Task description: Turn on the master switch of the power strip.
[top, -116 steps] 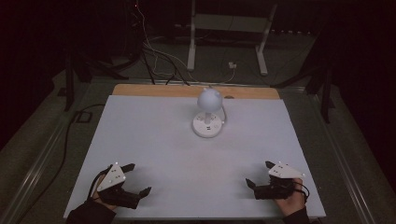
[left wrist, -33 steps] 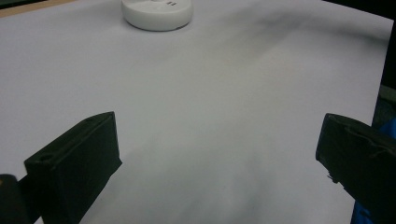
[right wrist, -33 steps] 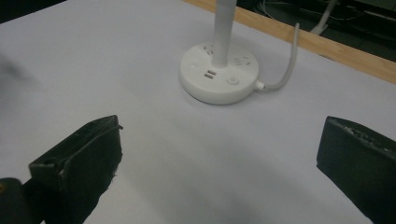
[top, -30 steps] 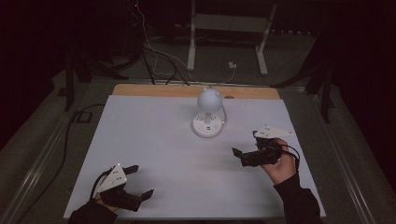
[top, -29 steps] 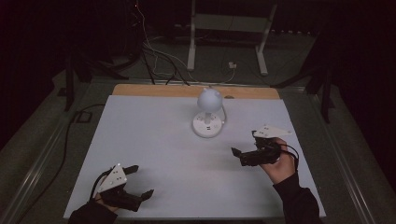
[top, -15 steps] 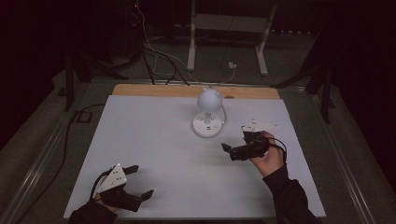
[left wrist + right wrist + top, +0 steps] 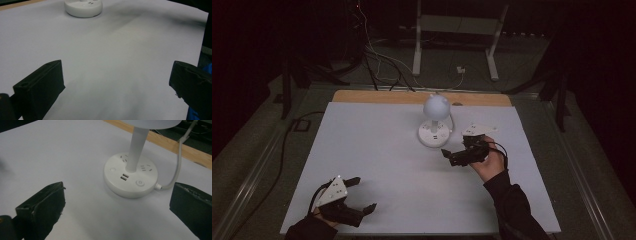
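Small white desk lamp w/ round globe head and round plastic socket base (image 7: 435, 131) stands at 12 o'clock on white tabletop (image 7: 377, 150). Right gripper (image 7: 454, 156) just beside base at its 5 o'clock, fingers released, apart from it. Left gripper (image 7: 359, 194) at 7 o'clock, fingers released.

No words, brands or numbers could be read. The only sign was a power symbol on a round button (image 7: 140, 182) on the white lamp base (image 7: 117, 185), beside two USB ports.
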`<state>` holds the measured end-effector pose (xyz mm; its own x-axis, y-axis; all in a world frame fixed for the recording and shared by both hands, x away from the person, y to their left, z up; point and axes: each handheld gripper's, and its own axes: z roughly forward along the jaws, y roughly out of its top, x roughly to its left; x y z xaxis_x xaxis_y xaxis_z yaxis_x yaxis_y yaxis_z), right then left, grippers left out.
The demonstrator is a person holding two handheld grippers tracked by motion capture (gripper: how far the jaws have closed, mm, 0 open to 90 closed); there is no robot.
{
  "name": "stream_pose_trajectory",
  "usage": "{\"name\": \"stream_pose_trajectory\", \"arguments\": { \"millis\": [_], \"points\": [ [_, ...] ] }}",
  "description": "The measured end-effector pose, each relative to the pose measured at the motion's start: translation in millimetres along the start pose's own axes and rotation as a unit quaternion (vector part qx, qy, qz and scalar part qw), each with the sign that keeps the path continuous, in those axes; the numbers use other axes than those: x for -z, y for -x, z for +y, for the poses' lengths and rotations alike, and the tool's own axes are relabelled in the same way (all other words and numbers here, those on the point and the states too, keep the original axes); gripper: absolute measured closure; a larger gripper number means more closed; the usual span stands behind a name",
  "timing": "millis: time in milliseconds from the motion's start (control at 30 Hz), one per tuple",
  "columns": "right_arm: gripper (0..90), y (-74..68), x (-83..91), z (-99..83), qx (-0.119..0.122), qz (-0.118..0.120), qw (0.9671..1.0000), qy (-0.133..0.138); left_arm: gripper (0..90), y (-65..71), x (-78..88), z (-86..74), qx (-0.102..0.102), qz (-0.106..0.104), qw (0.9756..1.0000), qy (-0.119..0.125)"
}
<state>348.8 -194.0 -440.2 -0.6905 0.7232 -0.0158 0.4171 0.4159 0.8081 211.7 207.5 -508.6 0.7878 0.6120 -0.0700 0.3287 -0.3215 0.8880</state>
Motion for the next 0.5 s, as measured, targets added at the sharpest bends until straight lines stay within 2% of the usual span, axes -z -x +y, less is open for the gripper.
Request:
{"name": "stream_pose_trajectory", "arguments": {
  "millis": [367, 500],
  "points": [
    [0.0, 4.6, -21.3, 2.1, 0.000, 0.012, 0.9999, -0.010, 0.2, -0.2, 0.2, 0.0, 0.001, 0.000, 1.0000, 0.002],
    [0.0, 5.9, -28.7, 2.8, 0.006, 0.009, 0.9999, -0.012, 0.2, -0.4, 0.5, -0.1, 0.001, -0.001, 1.0000, 0.002]
  ]
}}
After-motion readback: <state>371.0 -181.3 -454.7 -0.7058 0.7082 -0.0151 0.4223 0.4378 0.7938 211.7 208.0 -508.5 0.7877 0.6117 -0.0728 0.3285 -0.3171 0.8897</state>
